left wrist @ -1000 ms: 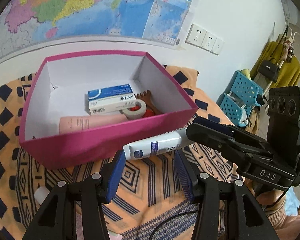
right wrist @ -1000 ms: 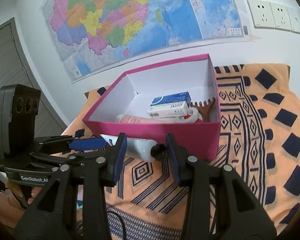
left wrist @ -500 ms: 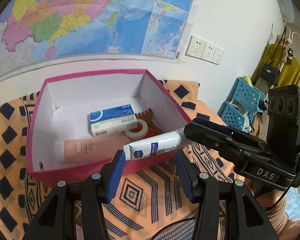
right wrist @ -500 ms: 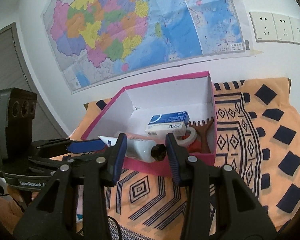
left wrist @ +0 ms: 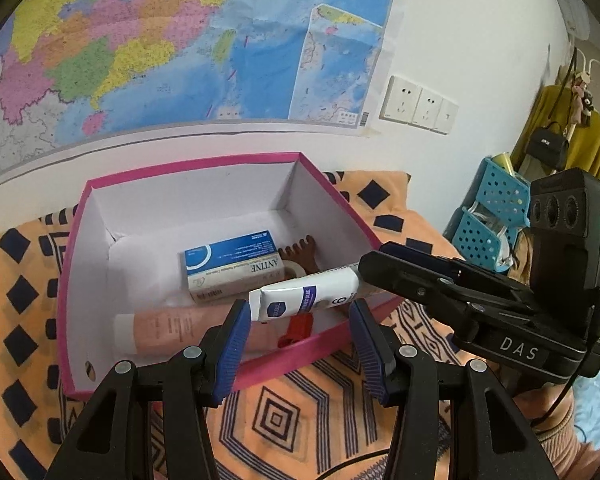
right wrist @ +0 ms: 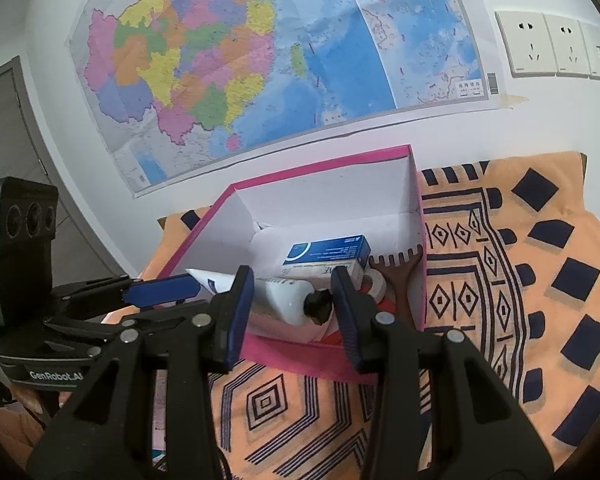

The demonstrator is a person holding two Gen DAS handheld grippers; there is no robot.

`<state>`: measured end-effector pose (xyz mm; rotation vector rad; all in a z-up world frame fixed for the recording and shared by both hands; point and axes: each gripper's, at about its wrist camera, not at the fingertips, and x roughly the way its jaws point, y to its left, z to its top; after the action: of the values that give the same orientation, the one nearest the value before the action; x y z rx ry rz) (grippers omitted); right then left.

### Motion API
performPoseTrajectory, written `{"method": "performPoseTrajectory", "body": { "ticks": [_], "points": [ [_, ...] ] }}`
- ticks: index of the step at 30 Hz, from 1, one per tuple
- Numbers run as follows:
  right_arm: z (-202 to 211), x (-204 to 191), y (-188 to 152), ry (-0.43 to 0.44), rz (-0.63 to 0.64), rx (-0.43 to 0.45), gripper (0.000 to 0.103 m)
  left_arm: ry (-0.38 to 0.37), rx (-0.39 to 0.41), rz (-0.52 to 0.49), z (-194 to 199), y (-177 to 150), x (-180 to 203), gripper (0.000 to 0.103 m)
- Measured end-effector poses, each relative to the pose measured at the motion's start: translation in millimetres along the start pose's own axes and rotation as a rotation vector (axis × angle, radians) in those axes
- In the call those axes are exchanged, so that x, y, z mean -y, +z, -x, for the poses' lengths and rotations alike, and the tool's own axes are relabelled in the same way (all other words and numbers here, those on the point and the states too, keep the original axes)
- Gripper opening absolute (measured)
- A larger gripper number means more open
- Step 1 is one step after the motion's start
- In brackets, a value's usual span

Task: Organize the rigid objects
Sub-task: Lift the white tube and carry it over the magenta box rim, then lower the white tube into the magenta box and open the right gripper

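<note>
A white tube with blue print and a black cap hangs above the near part of the pink box. My right gripper is shut on its cap end and shows in the left wrist view. My left gripper is open and empty just in front of the box's near wall. The box holds a blue and white carton, a pink tube, a tape roll, a brown comb and a red item.
The box sits on an orange cloth with dark diamonds. A wall with a map and sockets stands right behind it. Blue baskets and hanging clothes stand at the right.
Both grippers have risen and moved forward. The tube went from in front of the box's near wall to above its inside.
</note>
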<state>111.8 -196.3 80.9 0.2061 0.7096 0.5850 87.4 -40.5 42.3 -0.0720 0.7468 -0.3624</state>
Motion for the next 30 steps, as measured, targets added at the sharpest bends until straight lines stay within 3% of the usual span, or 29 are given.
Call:
{"method": "performPoseTrajectory", "body": {
  "ticks": [12, 30],
  "points": [
    [-20, 14, 5, -0.007, -0.028, -0.032, 0.043, 0.013, -0.028, 0.006, -21, 10, -8, 0.051],
    [-45, 21, 2, -0.065, -0.021, -0.094, 0.043, -0.030, -0.110, 0.088, -53, 9, -29, 0.051]
  ]
}}
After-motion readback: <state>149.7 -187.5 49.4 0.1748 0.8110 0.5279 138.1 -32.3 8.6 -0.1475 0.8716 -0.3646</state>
